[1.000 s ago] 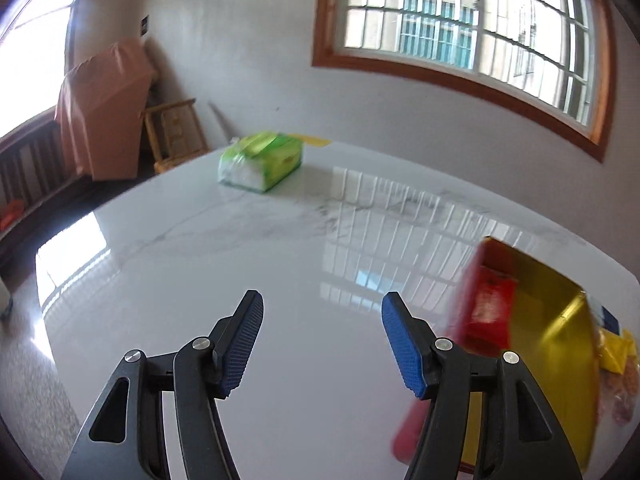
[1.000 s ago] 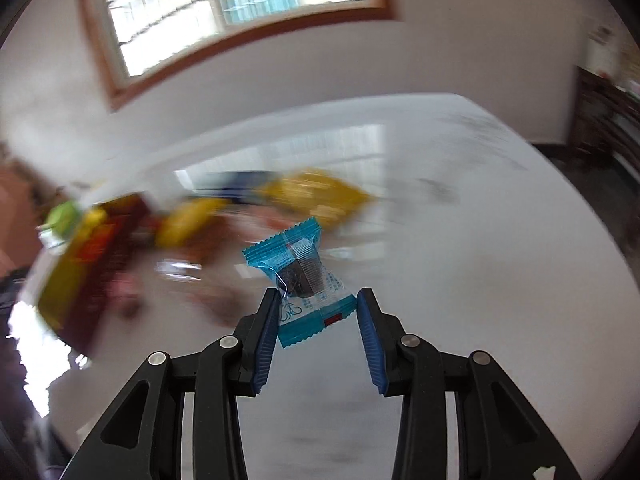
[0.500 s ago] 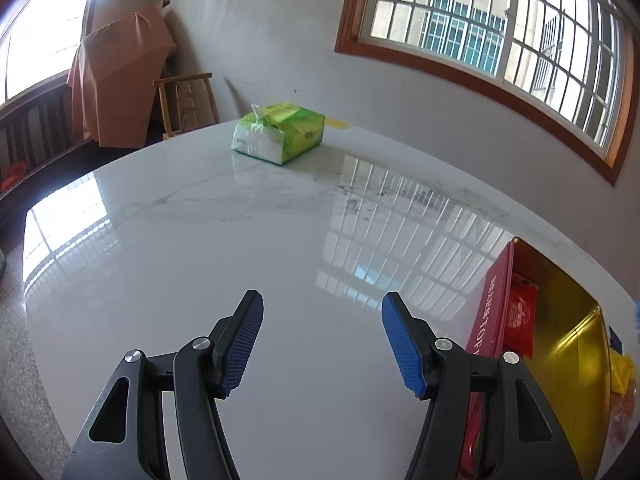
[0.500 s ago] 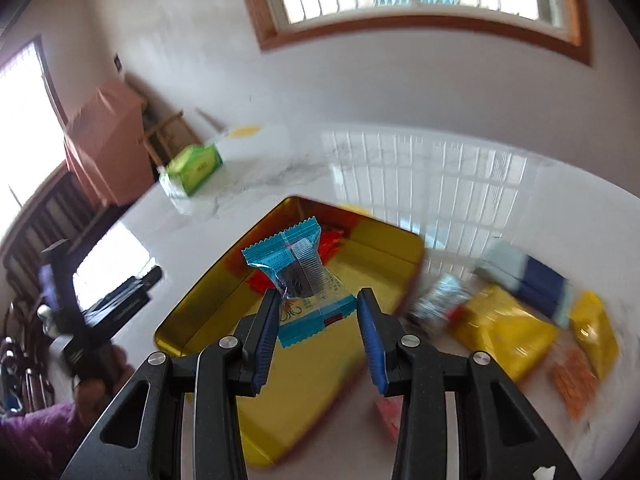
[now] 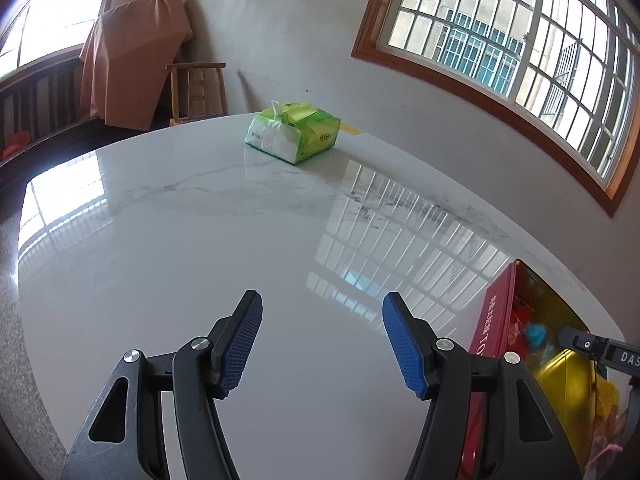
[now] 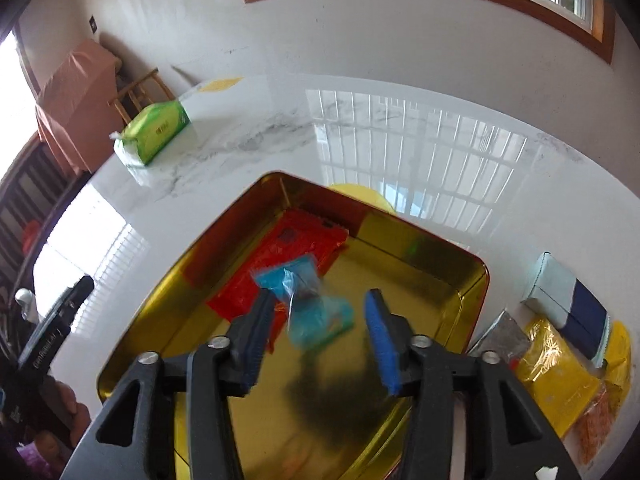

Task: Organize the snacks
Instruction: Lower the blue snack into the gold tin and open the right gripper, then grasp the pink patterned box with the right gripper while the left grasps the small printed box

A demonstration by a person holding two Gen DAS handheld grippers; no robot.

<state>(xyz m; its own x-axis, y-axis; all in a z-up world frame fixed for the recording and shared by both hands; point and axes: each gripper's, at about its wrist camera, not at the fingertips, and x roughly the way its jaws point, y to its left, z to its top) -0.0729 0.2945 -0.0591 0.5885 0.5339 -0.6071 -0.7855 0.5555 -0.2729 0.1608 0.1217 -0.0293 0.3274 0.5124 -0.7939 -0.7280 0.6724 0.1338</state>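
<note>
My right gripper [image 6: 318, 338] hangs over the gold tin [image 6: 460, 300] with its jaws spread wide. The blue snack [image 6: 310, 304] sits between the 2 pads, blurred; it seems to touch the left pad, and there is a clear gap to the right pad. I cannot tell whether it is resting on the tin floor or in the air. A dark shadow lies on the gold floor right below the gripper. Behind the blue snack, a red packet [image 6: 296, 252] lies flat in the tin.

To the right of the tin, on the white marble table [image 6: 400, 120], I see loose snacks: a silver packet [image 6: 506, 332], a yellow packet [image 6: 560, 372], an orange packet [image 6: 596, 424] and a white-and-navy box [image 6: 572, 300], all bunched close together.

My left gripper [image 5: 322, 340] is held above bare tabletop, jaws wide, nothing between the pads. From this side the tin [image 5: 492, 320] shows its red outer wall at the right edge, with a bit of the blue snack [image 5: 536, 334] inside.

A green tissue pack [image 5: 294, 132] rests at the far end of the table, well apart from the tin. Past it stand a wooden chair [image 5: 196, 92] and something draped in pink cloth [image 5: 132, 56].
</note>
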